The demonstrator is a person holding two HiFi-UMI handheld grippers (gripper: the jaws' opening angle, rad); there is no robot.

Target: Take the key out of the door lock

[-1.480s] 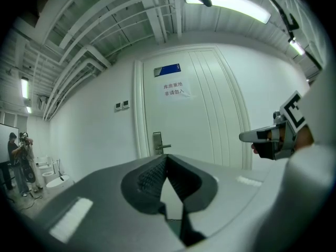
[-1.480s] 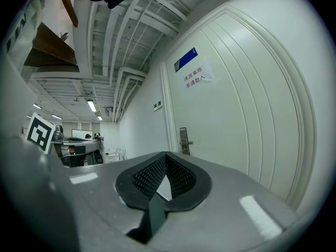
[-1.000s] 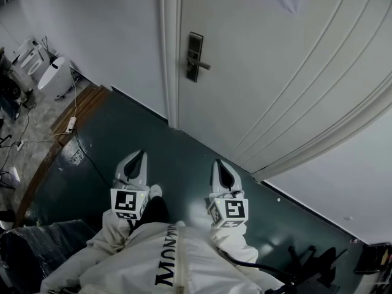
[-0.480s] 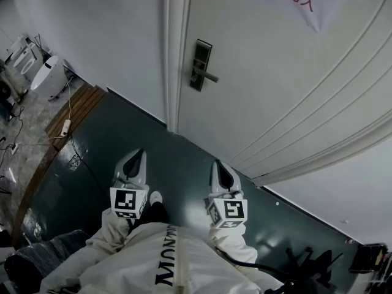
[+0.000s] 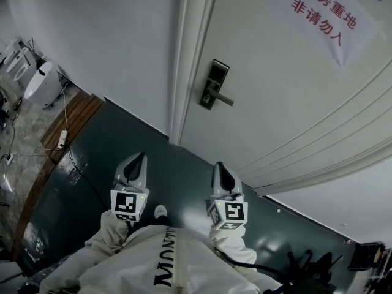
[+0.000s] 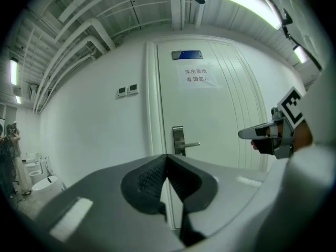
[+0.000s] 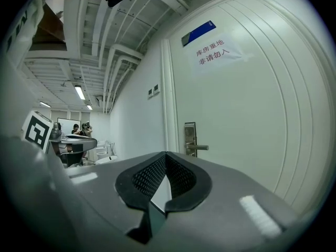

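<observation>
A dark metal lock plate [image 5: 214, 83] with a lever handle [image 5: 224, 98] sits at the left edge of the white door [image 5: 288, 97]. No key can be made out at this distance. My left gripper [image 5: 141, 157] and right gripper [image 5: 217, 165] are held side by side over the dark floor, both pointing at the door and well short of it. The left gripper view shows the lock plate [image 6: 178, 139] above my left gripper [image 6: 167, 157], which is shut and empty. The right gripper view shows the lock plate [image 7: 190, 138] beyond my right gripper [image 7: 166, 154], which is also shut and empty.
A paper sign [image 5: 327, 14] with red characters hangs on the door. A white appliance [image 5: 40, 84], cables and a wooden board [image 5: 67, 118] lie at the left by the wall. Wall switches [image 6: 127, 91] sit left of the door frame. People [image 7: 81, 129] stand far off.
The door and its lock plate have come nearer and sit lower and further right in the head view. Both grippers have gone forward with me, still shut.
</observation>
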